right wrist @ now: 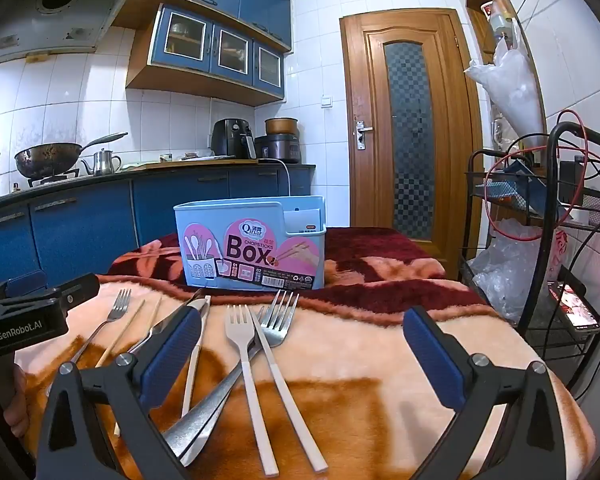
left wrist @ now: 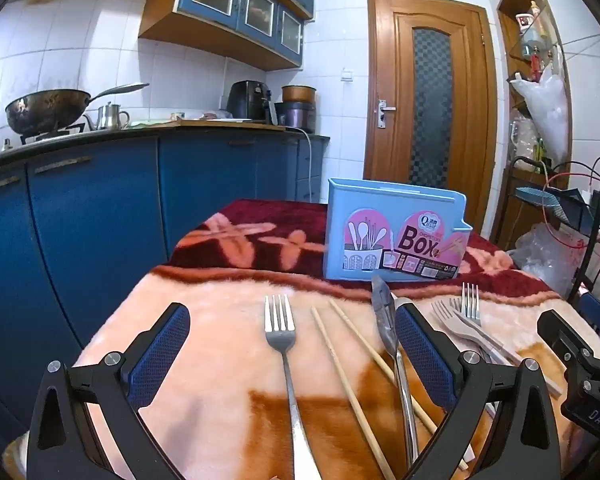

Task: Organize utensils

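A light blue chopsticks box [left wrist: 396, 236] stands upright on the blanket-covered table; it also shows in the right wrist view [right wrist: 252, 246]. In front of it lie a steel fork [left wrist: 286, 352], two wooden chopsticks [left wrist: 352, 360], a steel knife [left wrist: 392, 336] and a pile of forks [left wrist: 466, 320]. My left gripper [left wrist: 292, 344] is open and empty above the steel fork. My right gripper [right wrist: 302, 344] is open and empty above the two white-handled forks [right wrist: 256, 368] and a steel fork [right wrist: 276, 320]. The single fork [right wrist: 116, 312] lies at the left.
A fuzzy peach and maroon blanket [left wrist: 220, 264] covers the table. Blue kitchen cabinets [left wrist: 100, 208] stand to the left. A wooden door [left wrist: 428, 96] is behind. A black wire rack [right wrist: 548, 240] with bags and cables stands right of the table.
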### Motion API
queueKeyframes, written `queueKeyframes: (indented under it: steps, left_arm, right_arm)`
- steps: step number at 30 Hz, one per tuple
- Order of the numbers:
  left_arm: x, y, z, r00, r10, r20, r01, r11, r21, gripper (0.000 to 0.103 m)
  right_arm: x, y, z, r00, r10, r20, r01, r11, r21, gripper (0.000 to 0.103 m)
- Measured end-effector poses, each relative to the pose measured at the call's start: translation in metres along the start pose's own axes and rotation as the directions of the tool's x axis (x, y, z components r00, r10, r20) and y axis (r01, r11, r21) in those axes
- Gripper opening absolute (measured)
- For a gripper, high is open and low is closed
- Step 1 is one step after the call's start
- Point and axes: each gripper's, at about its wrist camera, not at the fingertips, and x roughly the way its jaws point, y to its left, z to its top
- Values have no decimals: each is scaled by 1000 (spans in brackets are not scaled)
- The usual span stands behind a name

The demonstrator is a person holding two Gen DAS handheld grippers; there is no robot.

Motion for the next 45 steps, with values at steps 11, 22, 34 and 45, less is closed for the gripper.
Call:
queueKeyframes:
  steps: [11,22,34,45]
  left_arm:
    - [0,2,0,1000,-1,-3,1,1000,0,102]
    - [1,2,1,1000,0,-5,0,1000,2,102]
    - [-4,9,1,1000,-3,-6,3,1000,0,102]
    - [1,1,1,1000,2,-6,-2,1000,4,102]
  right_arm:
    - [0,0,0,1000,1,1,-1,1000,1,103]
    - [0,0,0,1000,1,2,-1,1000,3,103]
    - [0,0,0,1000,0,1,0,1000,2,103]
    - [0,0,0,1000,0,1,0,1000,2,103]
